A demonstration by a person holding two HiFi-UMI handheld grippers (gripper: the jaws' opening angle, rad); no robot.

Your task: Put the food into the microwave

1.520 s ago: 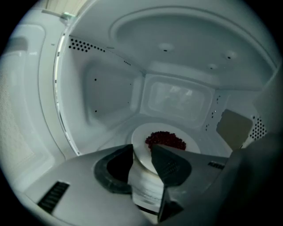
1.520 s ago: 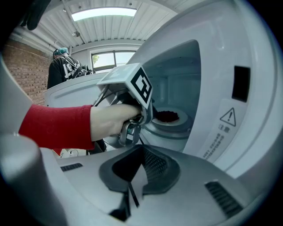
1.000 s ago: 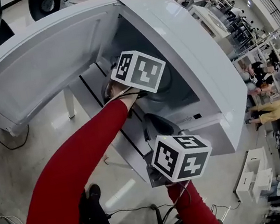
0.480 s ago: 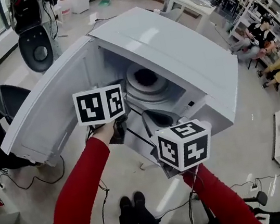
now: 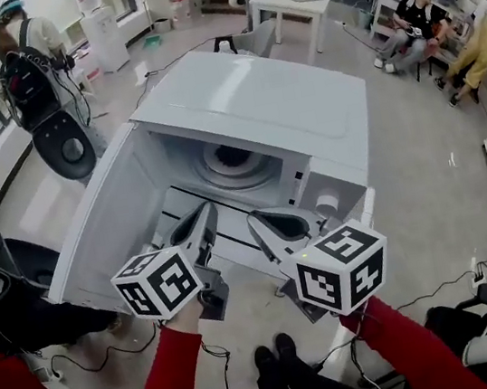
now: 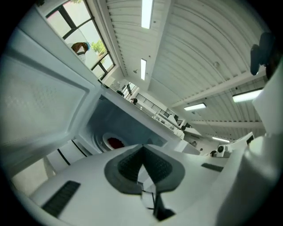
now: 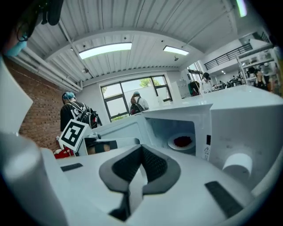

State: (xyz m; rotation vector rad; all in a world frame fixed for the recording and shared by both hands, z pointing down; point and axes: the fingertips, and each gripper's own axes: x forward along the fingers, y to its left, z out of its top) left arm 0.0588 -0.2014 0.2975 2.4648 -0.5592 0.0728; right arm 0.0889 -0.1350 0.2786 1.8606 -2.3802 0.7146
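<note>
The white microwave [image 5: 255, 95] stands with its door [image 5: 107, 229] swung open to the left. Inside, on the turntable, sits a white plate of dark red food [image 5: 231, 159], also seen as the plate [image 6: 116, 142] in the left gripper view and the plate [image 7: 182, 141] in the right gripper view. My left gripper [image 5: 200, 219] hangs in front of the opening, its jaws shut with nothing between them [image 6: 142, 148]. Beside it my right gripper [image 5: 262, 223] is shut and empty as well [image 7: 142, 148], level with the cavity. Neither touches the microwave.
The open door [image 6: 40, 106] fills the space on my left. A person with a backpack [image 5: 28, 76] stands at the back left by a black chair [image 5: 67, 153]. A white table [image 5: 291, 3] and seated people are at the back right. Cables lie on the floor [image 5: 441, 281].
My left gripper has come back out of the microwave cavity and both grippers have drawn back and risen. The plate of food stays inside.
</note>
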